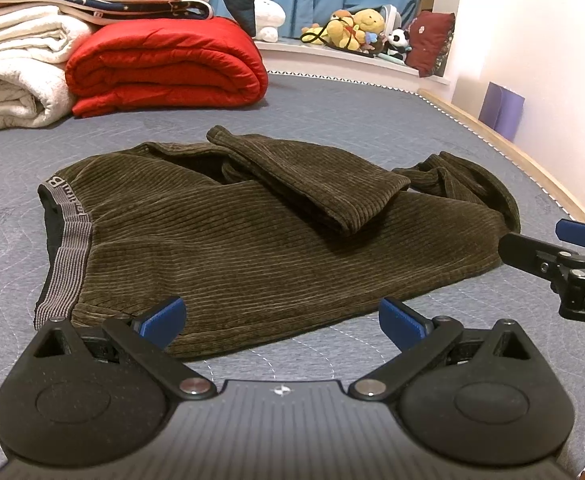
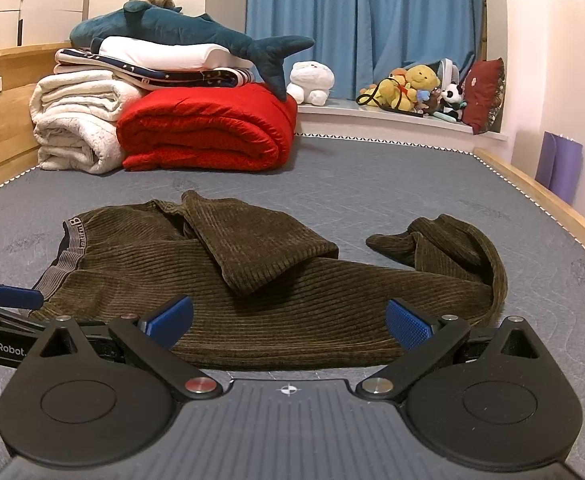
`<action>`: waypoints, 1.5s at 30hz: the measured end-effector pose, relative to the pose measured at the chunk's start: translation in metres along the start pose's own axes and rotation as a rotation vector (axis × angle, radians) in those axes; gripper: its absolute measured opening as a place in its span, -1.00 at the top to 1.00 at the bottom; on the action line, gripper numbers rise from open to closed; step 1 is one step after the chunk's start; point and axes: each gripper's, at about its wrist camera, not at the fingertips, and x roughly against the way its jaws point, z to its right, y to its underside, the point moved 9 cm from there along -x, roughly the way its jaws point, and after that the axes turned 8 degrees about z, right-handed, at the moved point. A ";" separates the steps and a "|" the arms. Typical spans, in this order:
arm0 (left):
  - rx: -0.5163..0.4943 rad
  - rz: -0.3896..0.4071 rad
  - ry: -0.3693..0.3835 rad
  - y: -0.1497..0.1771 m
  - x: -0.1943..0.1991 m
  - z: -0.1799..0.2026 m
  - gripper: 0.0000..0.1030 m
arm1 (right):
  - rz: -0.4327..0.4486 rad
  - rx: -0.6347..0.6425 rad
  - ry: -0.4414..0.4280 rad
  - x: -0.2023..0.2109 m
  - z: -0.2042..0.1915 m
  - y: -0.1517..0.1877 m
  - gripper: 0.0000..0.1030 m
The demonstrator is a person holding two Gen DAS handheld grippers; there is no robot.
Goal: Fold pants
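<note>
- Left gripper (image 1: pixel 282 322): jaws wide apart, nothing between the blue pads (image 1: pixel 163 320); it hovers low at the near hem of the pants (image 1: pixel 252 240), left pad over the fabric edge by the waistband (image 1: pixel 70 268), right pad over bare mattress (image 1: pixel 332 120).
- Right gripper (image 2: pixel 288 322): jaws also wide, empty; near edge of the pants runs just ahead of and between the pads, not yet pinched.
- Each gripper shows at the edge of the other's view, so they sit side by side w/ the left nearer the waist end.
- Pants: dark olive corduroy, lying crosswise on the grey quilted mattress, waistband to the left, one leg flopped back over the body, the other leg end bunched at the right (image 2: pixel 452 240).
- Step, as I judge it: grab the near edge to straighten/flatten before folding. Do it well: go low, take both layers at the hem, close fully before lifting; keep both grips level so fabric doesn't skew.
- Prob. need to unflip the loose leg first, else the fold traps a lump.
- Farther out: red quilt (image 1: pixel 164 68), white blankets (image 1: pixel 12 80), plush shark (image 2: pixel 196 36) — well apart, no obstruction.
</note>
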 end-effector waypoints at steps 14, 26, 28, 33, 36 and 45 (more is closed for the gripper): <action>0.039 -0.098 0.021 0.000 0.004 -0.002 -0.92 | 0.003 0.013 0.006 -0.001 0.000 -0.001 -0.92; 0.173 -0.121 0.059 -0.038 -0.001 -0.058 0.55 | 0.062 -0.123 0.109 -0.005 0.052 -0.021 0.06; 0.219 -0.108 0.057 -0.058 0.004 -0.078 0.55 | 0.088 -0.169 0.139 -0.001 0.071 -0.029 0.06; 0.217 -0.102 -0.017 -0.072 0.010 -0.134 0.55 | 0.064 -0.306 0.175 0.002 0.119 -0.048 0.02; 0.272 -0.127 -0.034 -0.044 -0.001 -0.165 0.55 | 0.008 -0.313 0.142 -0.008 0.138 -0.056 0.02; 0.476 -0.274 -0.097 -0.006 -0.029 -0.210 0.37 | -0.115 -0.461 0.277 -0.060 0.215 0.014 0.00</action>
